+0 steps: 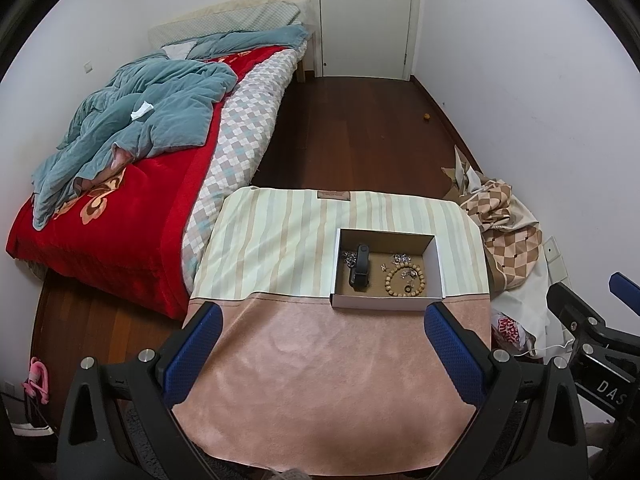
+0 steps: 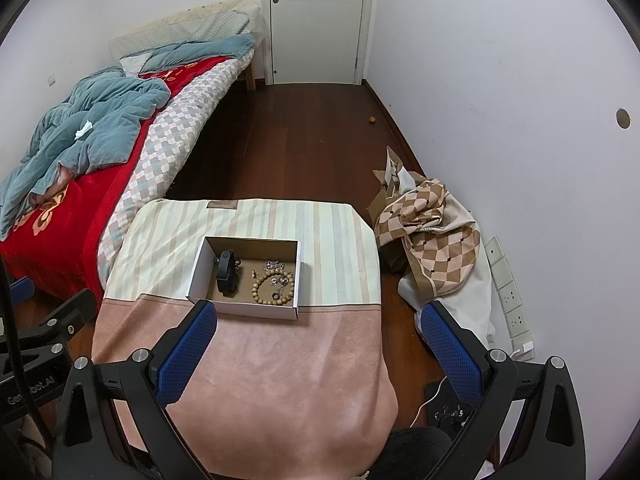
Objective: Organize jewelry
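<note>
The white box [image 1: 387, 302] on the table [image 1: 320, 380] holds a bead bracelet [image 1: 404, 279] on its right and a black band [image 1: 360, 266] on its left. Left gripper [image 1: 324, 344] and right gripper [image 2: 320, 344] both gape wide, holding nothing.

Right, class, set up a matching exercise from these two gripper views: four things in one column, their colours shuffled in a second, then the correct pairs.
Things:
1. bead bracelet
2. wristband
3. crumpled duvet
4. gripper pads

Colours:
A. blue
B. black
C. tan
D. teal

Pairs: 1-C, 2-B, 3-D, 4-A. The bracelet and wristband both lie in the open box.
</note>
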{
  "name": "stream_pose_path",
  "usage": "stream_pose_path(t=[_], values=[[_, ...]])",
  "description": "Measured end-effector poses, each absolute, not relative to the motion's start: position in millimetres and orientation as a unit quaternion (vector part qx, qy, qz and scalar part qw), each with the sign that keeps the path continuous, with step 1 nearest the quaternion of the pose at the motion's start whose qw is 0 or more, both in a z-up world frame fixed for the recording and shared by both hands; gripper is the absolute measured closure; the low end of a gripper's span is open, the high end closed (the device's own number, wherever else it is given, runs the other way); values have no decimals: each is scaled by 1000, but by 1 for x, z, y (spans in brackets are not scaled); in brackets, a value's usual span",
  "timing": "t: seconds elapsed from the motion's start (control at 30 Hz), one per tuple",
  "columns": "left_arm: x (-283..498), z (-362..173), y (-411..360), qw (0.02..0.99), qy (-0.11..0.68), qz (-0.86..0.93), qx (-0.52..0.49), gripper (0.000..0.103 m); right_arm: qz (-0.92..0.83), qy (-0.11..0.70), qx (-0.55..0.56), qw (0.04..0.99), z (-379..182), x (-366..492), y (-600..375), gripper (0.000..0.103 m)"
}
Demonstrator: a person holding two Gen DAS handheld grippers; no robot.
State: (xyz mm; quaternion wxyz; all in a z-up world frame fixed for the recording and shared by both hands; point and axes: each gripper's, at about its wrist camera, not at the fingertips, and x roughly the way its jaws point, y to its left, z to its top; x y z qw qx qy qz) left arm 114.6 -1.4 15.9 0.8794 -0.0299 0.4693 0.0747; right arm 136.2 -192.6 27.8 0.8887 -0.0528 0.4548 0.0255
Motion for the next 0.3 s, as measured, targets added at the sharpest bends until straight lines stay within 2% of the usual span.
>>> stream_pose_path(t=[0.3], values=[[112,17,0,882,465,68,-35,0,27,457,-51,887,27,137,-193,0]])
